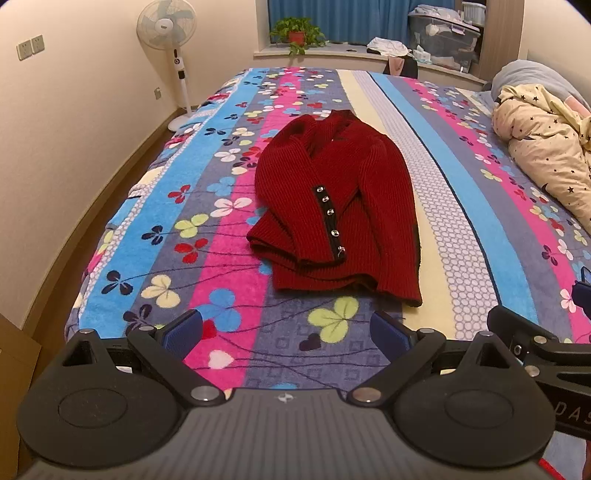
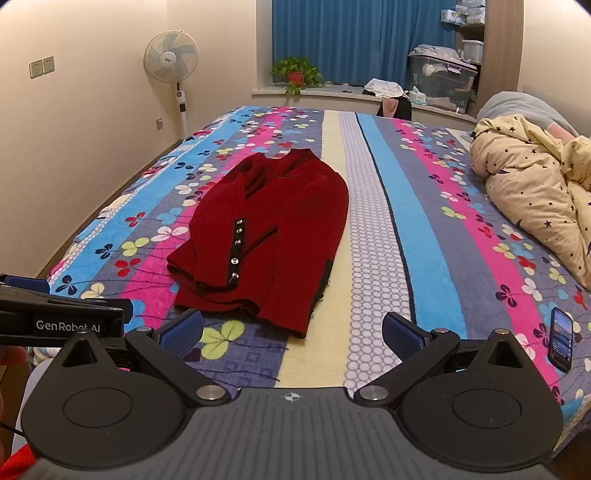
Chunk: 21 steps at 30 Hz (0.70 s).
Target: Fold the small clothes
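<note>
A dark red ribbed knit cardigan [image 1: 336,206] lies on the striped, flower-patterned bedspread [image 1: 177,229], its sleeves folded inward over the body and a black button strip showing on one cuff. It also shows in the right wrist view [image 2: 273,236]. My left gripper [image 1: 288,332] is open and empty, held just short of the cardigan's near hem. My right gripper [image 2: 291,332] is open and empty, also near the hem, slightly to its right. Each gripper's body shows at the edge of the other's view.
A bunched cream quilt with stars [image 2: 535,192] lies at the bed's right side. A phone [image 2: 560,339] lies on the bedspread near my right gripper. A standing fan [image 1: 168,33], a potted plant [image 1: 297,35] and storage boxes [image 1: 443,37] stand beyond the bed.
</note>
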Tool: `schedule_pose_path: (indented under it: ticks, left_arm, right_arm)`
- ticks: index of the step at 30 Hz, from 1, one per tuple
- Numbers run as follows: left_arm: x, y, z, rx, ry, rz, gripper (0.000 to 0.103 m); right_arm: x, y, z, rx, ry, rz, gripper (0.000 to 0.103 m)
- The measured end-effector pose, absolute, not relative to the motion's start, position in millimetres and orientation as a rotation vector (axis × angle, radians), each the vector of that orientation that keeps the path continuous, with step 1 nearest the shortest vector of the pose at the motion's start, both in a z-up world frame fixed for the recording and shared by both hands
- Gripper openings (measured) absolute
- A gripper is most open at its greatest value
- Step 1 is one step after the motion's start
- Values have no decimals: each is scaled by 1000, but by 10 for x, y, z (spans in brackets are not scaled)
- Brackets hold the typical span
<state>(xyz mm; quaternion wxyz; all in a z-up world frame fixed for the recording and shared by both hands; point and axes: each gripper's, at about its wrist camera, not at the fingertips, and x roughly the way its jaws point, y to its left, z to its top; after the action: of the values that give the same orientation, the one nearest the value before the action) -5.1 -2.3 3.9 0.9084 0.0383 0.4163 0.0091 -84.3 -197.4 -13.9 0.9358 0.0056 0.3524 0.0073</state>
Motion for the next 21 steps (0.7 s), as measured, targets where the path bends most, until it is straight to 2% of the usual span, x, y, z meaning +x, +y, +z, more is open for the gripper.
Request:
schedule_pose_path:
  ticks: [21]
  left_arm:
    - [-67, -19, 65, 82, 861, 21, 98]
  right_arm:
    - [-841, -1979, -156, 19, 726, 17, 102]
